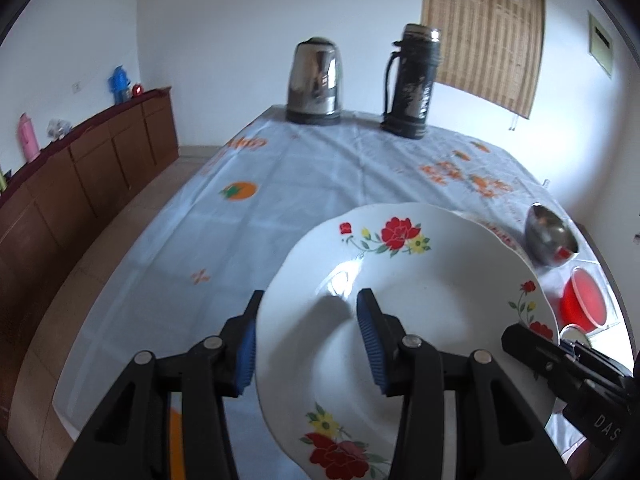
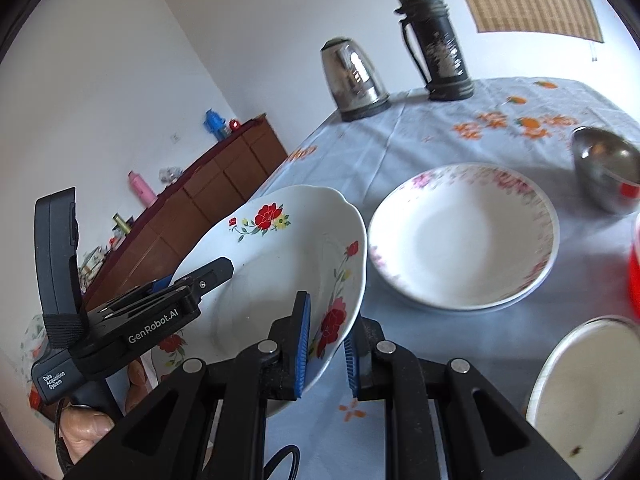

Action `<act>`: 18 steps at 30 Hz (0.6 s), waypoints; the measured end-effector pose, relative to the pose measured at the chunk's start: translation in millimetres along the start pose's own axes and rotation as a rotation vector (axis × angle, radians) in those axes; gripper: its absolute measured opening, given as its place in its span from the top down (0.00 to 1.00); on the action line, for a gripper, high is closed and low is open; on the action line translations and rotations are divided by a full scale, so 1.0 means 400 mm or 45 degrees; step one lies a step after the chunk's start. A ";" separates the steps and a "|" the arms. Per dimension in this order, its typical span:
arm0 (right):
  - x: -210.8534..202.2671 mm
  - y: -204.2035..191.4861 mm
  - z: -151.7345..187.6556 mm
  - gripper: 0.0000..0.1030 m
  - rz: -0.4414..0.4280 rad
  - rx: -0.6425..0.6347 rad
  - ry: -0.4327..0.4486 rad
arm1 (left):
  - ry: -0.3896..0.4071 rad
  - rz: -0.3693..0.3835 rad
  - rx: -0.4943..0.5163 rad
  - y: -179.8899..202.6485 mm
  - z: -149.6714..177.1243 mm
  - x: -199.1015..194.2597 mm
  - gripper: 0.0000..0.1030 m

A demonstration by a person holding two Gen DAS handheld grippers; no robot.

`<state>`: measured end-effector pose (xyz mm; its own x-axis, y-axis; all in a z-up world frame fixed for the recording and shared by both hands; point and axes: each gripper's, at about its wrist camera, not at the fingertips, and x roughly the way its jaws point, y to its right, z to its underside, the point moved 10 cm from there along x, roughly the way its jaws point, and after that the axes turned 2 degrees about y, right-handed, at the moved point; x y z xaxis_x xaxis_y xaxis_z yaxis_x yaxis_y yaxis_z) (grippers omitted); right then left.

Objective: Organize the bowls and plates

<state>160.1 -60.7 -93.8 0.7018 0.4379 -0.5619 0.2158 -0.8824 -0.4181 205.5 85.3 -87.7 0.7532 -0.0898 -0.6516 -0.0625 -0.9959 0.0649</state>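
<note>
A white plate with red flowers (image 1: 432, 292) (image 2: 280, 264) is held tilted above the table by both grippers. My left gripper (image 1: 308, 344) has its jaws around the plate's left rim, wide apart, not pinching. My right gripper (image 2: 326, 344) straddles the plate's right rim with its blue pads (image 2: 303, 344) close to it; it also shows in the left wrist view (image 1: 560, 360). A white plate with a pink floral rim (image 2: 464, 236) lies flat on the table to the right. A steel bowl (image 2: 604, 168) (image 1: 550, 238) stands beyond it.
A steel kettle (image 1: 314, 80) and a black thermos (image 1: 412, 80) stand at the table's far end. A red bowl (image 1: 582, 300) and a white enamel dish (image 2: 584, 396) are at the right. A brown sideboard (image 1: 80, 168) runs along the left wall.
</note>
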 end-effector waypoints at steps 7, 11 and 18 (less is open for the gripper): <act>-0.077 0.068 -0.046 0.83 0.067 0.043 0.083 | 0.049 0.070 0.066 0.112 -0.054 -0.013 0.57; -0.114 0.109 -0.074 0.83 0.112 0.057 0.117 | 0.056 0.112 0.094 0.177 -0.075 -0.006 0.57; -0.164 0.196 -0.111 0.83 0.174 0.097 0.160 | 0.058 0.177 0.145 0.287 -0.098 0.005 0.57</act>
<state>161.2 -166.2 -57.9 0.8013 0.2859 -0.5255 0.0640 -0.9143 -0.3999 225.5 -28.9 -51.9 0.7610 -0.2285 -0.6072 -0.2399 -0.9687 0.0639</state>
